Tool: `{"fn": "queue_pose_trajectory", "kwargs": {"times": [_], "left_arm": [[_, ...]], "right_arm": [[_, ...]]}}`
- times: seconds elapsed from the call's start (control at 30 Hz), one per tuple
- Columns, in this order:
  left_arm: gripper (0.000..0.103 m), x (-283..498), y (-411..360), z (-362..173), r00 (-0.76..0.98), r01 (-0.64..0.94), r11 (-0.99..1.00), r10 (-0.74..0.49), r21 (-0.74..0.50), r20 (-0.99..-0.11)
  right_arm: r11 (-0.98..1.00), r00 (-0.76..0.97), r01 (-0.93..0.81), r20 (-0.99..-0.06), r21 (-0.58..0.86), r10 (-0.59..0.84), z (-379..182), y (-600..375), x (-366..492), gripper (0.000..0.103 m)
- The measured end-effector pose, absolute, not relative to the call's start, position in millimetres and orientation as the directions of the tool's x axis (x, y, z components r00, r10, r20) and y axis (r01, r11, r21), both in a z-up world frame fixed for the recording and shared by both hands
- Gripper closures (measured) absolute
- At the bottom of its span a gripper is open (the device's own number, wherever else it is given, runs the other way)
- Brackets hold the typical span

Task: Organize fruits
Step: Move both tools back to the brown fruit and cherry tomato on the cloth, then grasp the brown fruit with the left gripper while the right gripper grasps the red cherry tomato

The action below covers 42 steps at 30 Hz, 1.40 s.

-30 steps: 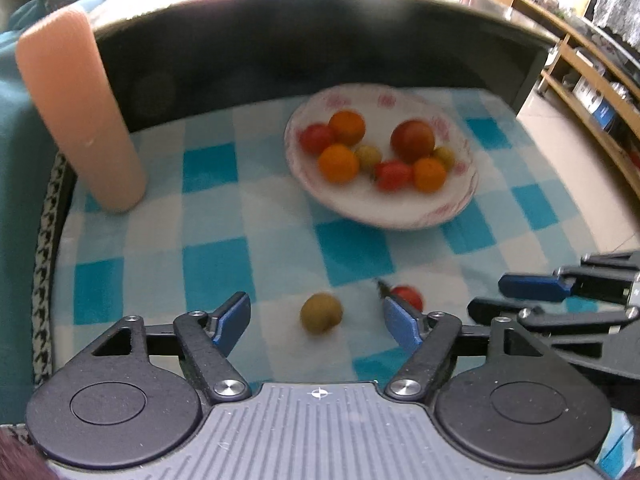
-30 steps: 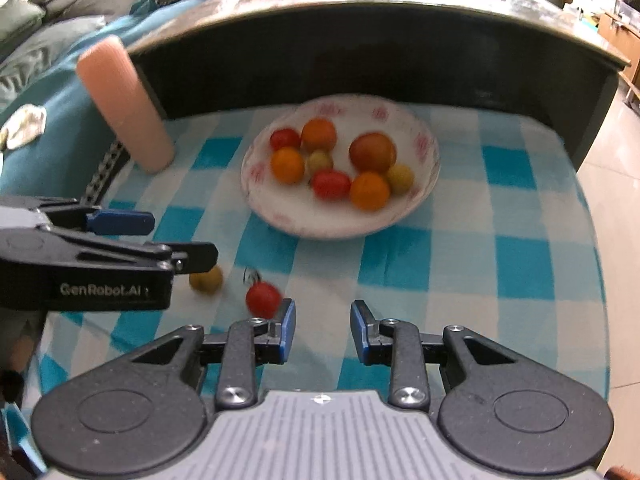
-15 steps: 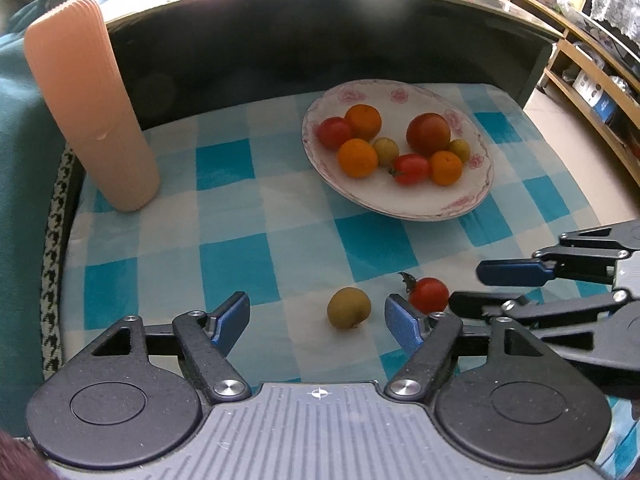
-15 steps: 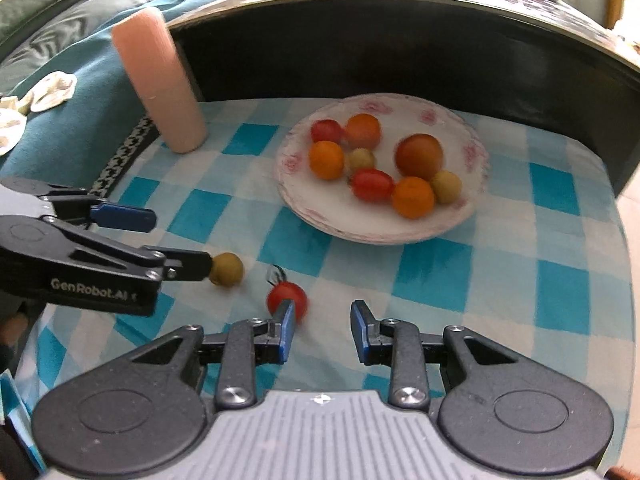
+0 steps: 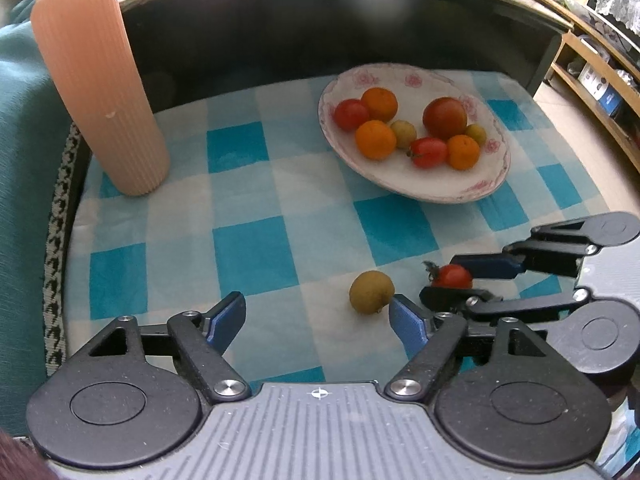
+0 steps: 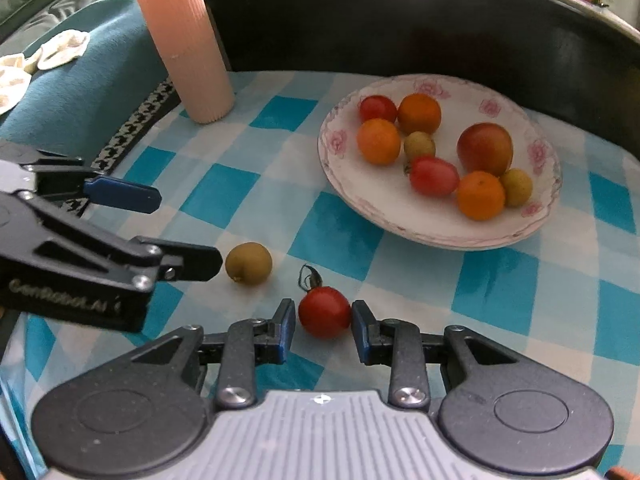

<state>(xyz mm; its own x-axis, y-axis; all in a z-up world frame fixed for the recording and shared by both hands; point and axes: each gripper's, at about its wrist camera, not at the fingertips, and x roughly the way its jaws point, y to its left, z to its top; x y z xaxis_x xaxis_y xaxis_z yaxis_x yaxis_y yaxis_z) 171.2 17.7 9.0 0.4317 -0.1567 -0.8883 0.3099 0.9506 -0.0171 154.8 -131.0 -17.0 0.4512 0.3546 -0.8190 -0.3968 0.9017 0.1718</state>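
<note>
So the right gripper (image 6: 324,328) has the red cherry tomato (image 6: 324,311) sitting right between its fingertips on the checkered cloth (image 6: 224,196), narrow jaws apparently not squeezing it, while the left gripper (image 5: 316,312), whose jaws just spread wider, has the greenish-brown fruit (image 5: 371,291) just inside its right finger, untouched.

Tablecloth (image 6: 224,188): checked, bright blue and pale blue-white squares, with a black-and-white houndstooth band (image 6: 132,136) at its edge over teal fabric (image 6: 92,76). Plate (image 6: 424,232): white, pink rose motifs around the rim, holding three orange citrus, two red tomatoes, two yellow-green small fruits and one dark red-orange larger fruit; loose on the cloth, one olive-yellow fruit (image 6: 249,263) and one red cherry tomato (image 6: 325,312) with a dark stem. Ribbed cylinder (image 6: 184,40): salmon pink; both grippers black with blue finger pads (image 5: 228,316).
</note>
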Motion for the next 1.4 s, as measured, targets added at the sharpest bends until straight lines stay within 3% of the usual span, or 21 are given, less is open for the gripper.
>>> {"fn": "queue_pose_trajectory", "kwargs": {"times": [0.73, 0.9, 0.97, 1.03, 1.4], "left_arm": [[0.035, 178, -8, -20, 0.431, 0.373, 0.928, -0.164, 0.01, -0.887], [0.048, 178, -13, -19, 0.442, 0.381, 0.925, -0.177, 0.005, -0.88], [0.061, 175, -17, -18, 0.437, 0.398, 0.918, -0.182, 0.008, -0.881], [0.065, 171, -20, -17, 0.432, 0.41, 0.912, -0.177, 0.018, -0.884], [0.068, 169, -27, -16, 0.42, 0.429, 0.903, -0.185, 0.015, -0.889]], "right_arm": [[0.932, 0.447, -0.327, -0.844, 0.155, 0.297, -12, -167, 147, 0.059], [0.934, 0.441, -0.323, -0.85, 0.15, 0.289, -14, -171, 146, 0.059], [0.934, 0.439, -0.324, -0.852, 0.147, 0.286, -14, -171, 146, 0.059], [0.935, 0.439, -0.324, -0.853, 0.144, 0.284, -14, -172, 145, 0.059], [0.936, 0.441, -0.324, -0.854, 0.137, 0.277, -11, -176, 143, 0.059]]}}
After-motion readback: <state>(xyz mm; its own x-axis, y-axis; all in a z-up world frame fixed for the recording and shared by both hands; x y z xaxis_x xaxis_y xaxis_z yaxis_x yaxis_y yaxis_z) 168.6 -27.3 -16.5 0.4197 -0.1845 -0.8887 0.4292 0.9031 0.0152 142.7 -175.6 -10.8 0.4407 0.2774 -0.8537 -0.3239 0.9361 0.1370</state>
